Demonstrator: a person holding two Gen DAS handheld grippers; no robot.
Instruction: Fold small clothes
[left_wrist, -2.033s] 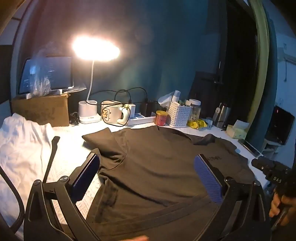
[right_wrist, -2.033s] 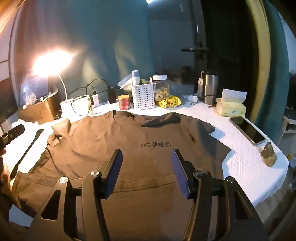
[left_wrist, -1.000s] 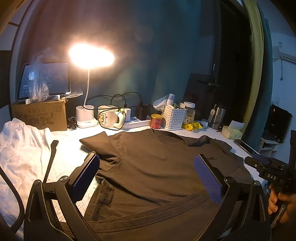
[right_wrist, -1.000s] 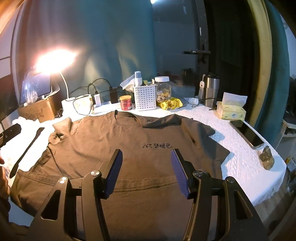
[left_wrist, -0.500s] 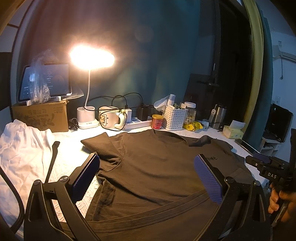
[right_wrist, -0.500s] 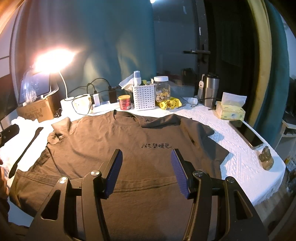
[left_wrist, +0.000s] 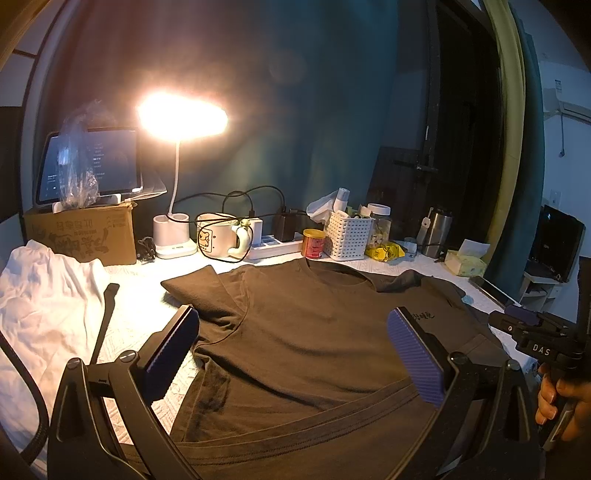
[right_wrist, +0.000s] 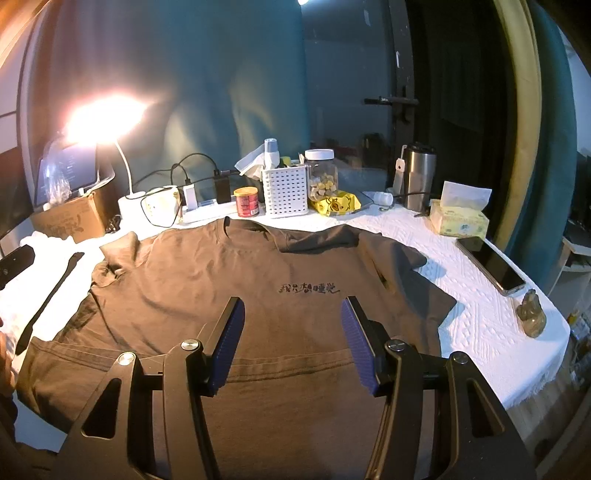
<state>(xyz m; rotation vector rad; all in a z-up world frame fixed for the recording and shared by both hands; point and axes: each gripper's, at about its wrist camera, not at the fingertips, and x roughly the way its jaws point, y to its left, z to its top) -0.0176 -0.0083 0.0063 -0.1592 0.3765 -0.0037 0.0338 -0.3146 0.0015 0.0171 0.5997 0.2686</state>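
Fingers (right_wrist: 236, 332) apart, empty | jar (right_wrist: 322, 173): snacks | basket (right_wrist: 285, 192): bottle (right_wrist: 271, 151)

Matt brown cotton T-shirt (right_wrist: 229, 280), textured white tablecloth (right_wrist: 480, 317), brushed steel flask (right_wrist: 419, 177), glossy phone (right_wrist: 489, 264)

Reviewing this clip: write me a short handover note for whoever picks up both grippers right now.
Left gripper: open, empty, above the shirt.
Right gripper: open, empty, above the shirt near its hem.
Brown T-shirt: spread flat, print side up, on the white tablecloth, collar toward the clutter at the back; the sleeve nearest the lamp is partly turned under.
White garment: crumpled beside it.
Done: shirt laid out.
Left: every fold.
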